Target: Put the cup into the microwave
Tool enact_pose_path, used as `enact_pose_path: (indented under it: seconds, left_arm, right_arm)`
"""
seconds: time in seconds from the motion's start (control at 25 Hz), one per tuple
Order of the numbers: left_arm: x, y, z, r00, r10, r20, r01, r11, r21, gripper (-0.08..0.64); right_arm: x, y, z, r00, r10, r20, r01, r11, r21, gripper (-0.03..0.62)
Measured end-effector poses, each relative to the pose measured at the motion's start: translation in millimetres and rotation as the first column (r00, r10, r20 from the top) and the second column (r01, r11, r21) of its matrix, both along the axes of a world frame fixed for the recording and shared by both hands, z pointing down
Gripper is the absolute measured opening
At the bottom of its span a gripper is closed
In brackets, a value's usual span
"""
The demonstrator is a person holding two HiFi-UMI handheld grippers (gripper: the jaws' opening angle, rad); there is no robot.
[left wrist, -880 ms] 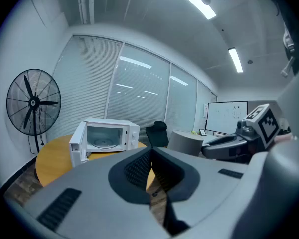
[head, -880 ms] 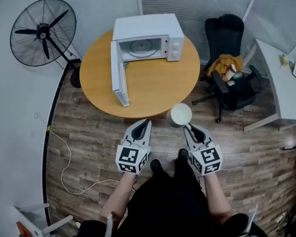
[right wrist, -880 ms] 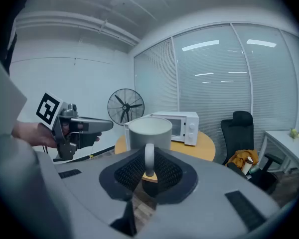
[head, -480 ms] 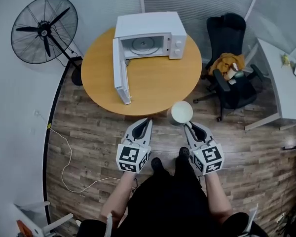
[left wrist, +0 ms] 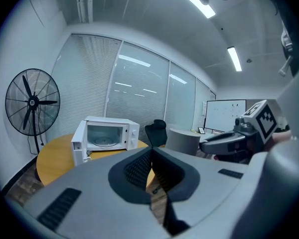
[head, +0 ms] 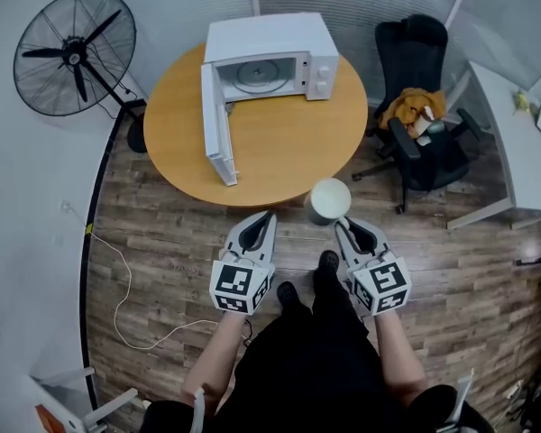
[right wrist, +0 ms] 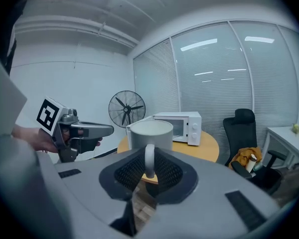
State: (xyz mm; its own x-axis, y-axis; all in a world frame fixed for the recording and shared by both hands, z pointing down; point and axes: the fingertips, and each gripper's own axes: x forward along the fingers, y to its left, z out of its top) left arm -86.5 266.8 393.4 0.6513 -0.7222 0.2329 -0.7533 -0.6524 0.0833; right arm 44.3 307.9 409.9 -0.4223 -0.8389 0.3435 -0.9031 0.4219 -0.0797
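Right gripper view: cup (right wrist: 150, 132) upright, handle clamped between the right gripper (right wrist: 149, 169) jaws, held off the near edge of the round table (head: 279, 161). Microwave (head: 270, 57) door open, only its turntable (head: 257, 73) inside. Left gripper (left wrist: 150, 158) jaws together, holding nothing.

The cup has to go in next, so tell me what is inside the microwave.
Inside the microwave, whose door stands open, only the round turntable shows, with nothing on it. The back of the cavity and its ceiling are hidden under the microwave's top.
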Motion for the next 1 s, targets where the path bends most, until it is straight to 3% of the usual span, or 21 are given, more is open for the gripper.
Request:
enact_pose_path:
  seconds: [0.36, 1.0]
  left_arm:
    - [16, -27, 11, 1.0, -0.014, 0.018, 0.014, 1.0, -0.026, -0.005]
    - [52, -140, -1, 0.99, -0.128, 0.06, 0.129, 0.992, -0.015, -0.005]
  right_arm:
    - [12, -35, 3, 0.999, -0.044, 0.005, 0.044, 0.999, 0.016, 0.06]
    - [46, -170, -2, 0.984, -0.172, 0.036, 0.17, 0.984, 0.048, 0.06]
